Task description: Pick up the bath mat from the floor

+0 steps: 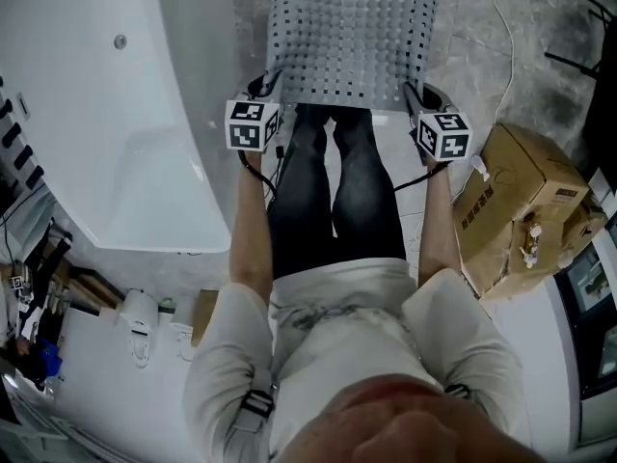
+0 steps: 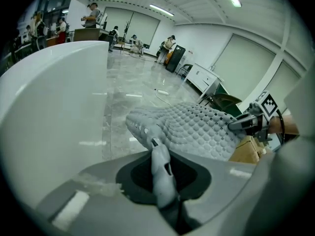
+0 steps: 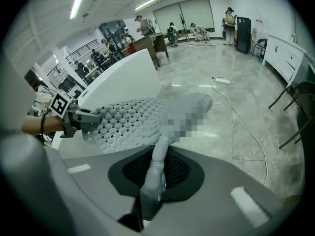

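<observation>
Head view: mat (image 1: 349, 37) held up in front of the person's legs, its near edge stretched between both grippers. The far edge is cut off by the frame top, so I can't tell whether that end is clear of the floor (image 1: 482, 27). The mat hides the person's feet and the floor under it.

Left gripper (image 1: 273, 83) has its jaws closed thin on the mat's near left corner. In the left gripper view the jaws (image 2: 155, 144) pinch the mat (image 2: 192, 127) edge, nearly together. Right gripper (image 1: 413, 93) does the same on the near right corner. In the right gripper view the jaws (image 3: 160, 146) are clamped on the mat (image 3: 128, 117), and a mosaic patch covers part of it.

Room to move is tight. White tub (image 1: 125, 114) sits just beside the left arm, and cardboard boxes (image 1: 521, 191) sit just beside the right arm. Open floor lies ahead. A white cable (image 1: 506, 56) trails on the floor past the mat's right edge. A dark chair leg is partly cut off at the top right corner.

The floor is glossy grey marble. The room is large with strip lights, and people far back are too small to make out.
</observation>
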Available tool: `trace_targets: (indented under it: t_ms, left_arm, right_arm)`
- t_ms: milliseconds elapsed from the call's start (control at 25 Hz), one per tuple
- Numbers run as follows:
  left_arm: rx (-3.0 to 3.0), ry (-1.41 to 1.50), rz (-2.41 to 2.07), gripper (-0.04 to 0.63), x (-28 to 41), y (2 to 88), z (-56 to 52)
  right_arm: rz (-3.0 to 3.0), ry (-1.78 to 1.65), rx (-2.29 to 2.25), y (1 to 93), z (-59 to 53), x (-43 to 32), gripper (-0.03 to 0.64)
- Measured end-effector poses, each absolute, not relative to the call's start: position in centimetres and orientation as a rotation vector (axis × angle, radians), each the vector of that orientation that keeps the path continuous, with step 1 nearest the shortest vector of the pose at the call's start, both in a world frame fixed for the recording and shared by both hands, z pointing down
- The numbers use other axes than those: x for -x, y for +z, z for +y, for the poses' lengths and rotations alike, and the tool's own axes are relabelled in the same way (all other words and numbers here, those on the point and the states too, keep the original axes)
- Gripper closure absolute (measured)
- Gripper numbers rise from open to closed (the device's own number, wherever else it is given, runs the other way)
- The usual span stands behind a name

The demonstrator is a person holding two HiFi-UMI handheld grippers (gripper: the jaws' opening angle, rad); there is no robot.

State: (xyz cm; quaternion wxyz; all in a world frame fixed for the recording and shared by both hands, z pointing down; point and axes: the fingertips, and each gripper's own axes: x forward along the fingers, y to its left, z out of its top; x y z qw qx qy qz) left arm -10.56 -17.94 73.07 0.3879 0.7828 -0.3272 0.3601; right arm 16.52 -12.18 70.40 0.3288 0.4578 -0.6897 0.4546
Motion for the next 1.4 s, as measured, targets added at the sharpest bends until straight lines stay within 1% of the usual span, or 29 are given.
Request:
trace_targets:
  t_ms: [440,1000,1400]
  left_arm:
    - [-2.052,0.837,-0.876,0.55,11.4,63.4,-19.9]
    - [-2.144,0.773,-0.903,0.551,10.6,50.3,-22.0]
    - [-2.282,0.682,-0.969,0.551,10.6,39.0,-24.9]
  right_arm:
    - [-1.856,1.09,-1.231,60.8,-14.1,-15.8,0.574]
    - [-1.928,0.966,-1.274,48.0,-16.0,-16.5,0.577]
    - [-2.03,0.78,-1.34,37.0,-18.8,-16.6,0.577]
